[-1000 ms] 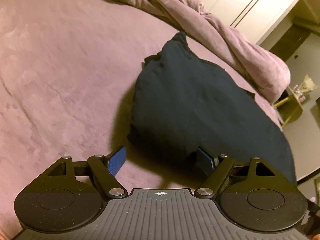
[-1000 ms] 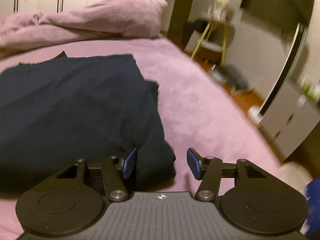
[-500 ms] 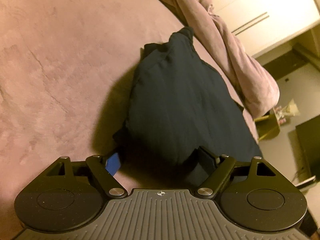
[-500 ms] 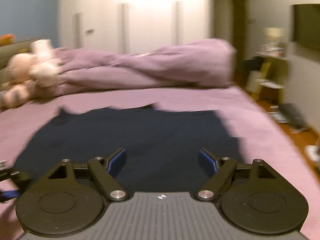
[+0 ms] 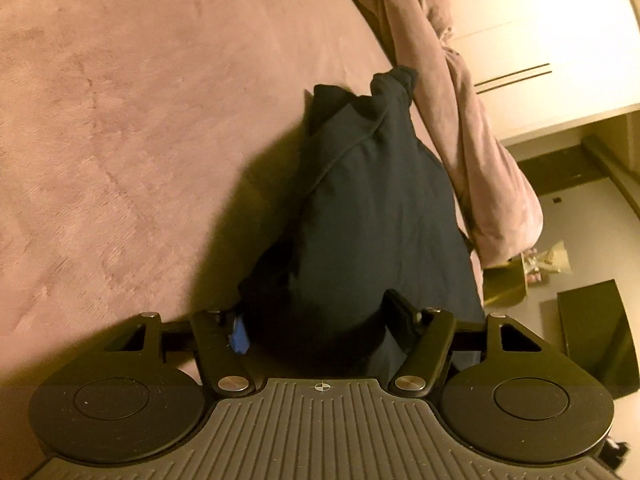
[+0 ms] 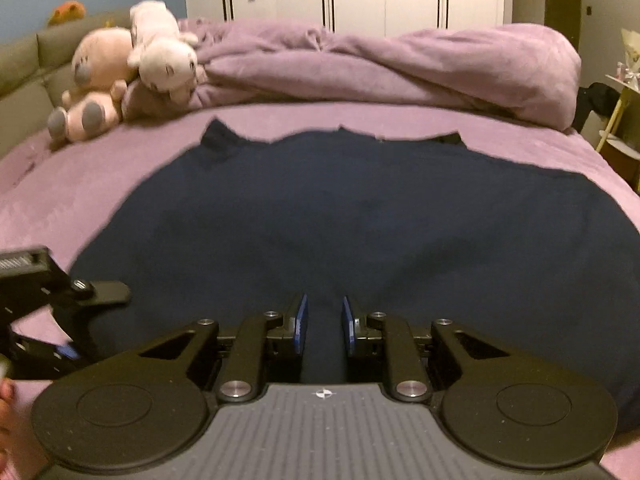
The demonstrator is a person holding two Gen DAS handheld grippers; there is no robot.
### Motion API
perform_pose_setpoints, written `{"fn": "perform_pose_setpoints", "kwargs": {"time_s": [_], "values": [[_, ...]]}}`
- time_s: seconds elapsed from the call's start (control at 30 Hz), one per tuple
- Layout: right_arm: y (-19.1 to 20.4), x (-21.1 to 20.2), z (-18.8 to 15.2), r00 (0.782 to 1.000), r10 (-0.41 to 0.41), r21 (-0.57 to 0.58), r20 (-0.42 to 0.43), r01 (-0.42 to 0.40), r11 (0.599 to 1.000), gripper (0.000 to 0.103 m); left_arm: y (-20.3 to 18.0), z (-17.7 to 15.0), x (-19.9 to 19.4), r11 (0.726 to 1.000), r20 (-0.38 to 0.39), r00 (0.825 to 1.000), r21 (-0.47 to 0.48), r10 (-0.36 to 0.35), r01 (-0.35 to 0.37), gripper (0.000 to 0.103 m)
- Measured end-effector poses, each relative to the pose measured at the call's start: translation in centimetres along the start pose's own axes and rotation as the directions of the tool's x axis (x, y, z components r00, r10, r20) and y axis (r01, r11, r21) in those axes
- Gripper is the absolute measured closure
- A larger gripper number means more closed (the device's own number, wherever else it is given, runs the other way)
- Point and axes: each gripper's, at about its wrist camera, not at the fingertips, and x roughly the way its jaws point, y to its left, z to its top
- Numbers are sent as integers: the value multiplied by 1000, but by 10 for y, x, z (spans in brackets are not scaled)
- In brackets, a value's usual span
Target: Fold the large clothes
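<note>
Grasping is underway: I am closing both the left hand-held gripper [image 5: 316, 326] and right hand-held gripper [image 6: 323, 326] on the dark garment's [image 6: 360, 216] near edge bunched between each one's jaws, needing a lift next.

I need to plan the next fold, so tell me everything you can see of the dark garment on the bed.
The dark navy garment looks like soft knit cloth, spread mostly flat on the purple bed cover, its far edge uneven with small raised corners. Both grippers are closing at its near edge: the right gripper has a ridge of cloth between its pads, the left gripper straddles a bunched corner.
</note>
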Motion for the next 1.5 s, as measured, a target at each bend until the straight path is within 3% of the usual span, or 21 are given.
{"fn": "perform_pose_setpoints", "kwargs": {"time_s": [0.3, 0.47, 0.6, 0.8, 0.97, 1.13, 1.3, 1.4, 1.5], "values": [[-9, -16, -2, 996, -84, 11, 35, 84, 996, 85, 4, 8, 5, 997, -18, 999, -63, -35, 34, 34], [-15, -7, -8, 997, -79, 28, 0, 79, 997, 84, -5, 11, 7, 995, 10, 997, -54, -82, 83, 47], [-16, 3, -12, 997, -69, 51, -17, 70, 996, 84, -5, 11, 7, 989, 20, 991, -53, -135, 136, 49], [-10, -2, -13, 997, -78, 17, 3, 78, 997, 84, -2, 10, 20, 993, 20, 996, -82, -88, 89, 43], [-13, -12, -15, 998, -54, 63, 11, 53, 997, 84, -2, 13, 22, 991, 18, 996, -97, -89, 91, 52], [-27, -3, -9, 999, 15, 86, -51, -11, 996, 86, -16, 14, 15, 997, 27, 997, -31, -68, 69, 56], [-51, -36, -8, 998, -42, 167, 48, 34, 985, 85, -37, 15, 7, 997, 36, 999, 74, -41, 38, 58], [-57, -20, -17, 997, -9, 100, -71, 16, 995, 85, -46, 14, 9, 996, 34, 999, 88, -21, 18, 59], [-61, -27, -13, 999, -3, 105, -41, 7, 994, 85, -57, 14, 4, 991, 47, 999, 134, 2, -9, 59]]}}
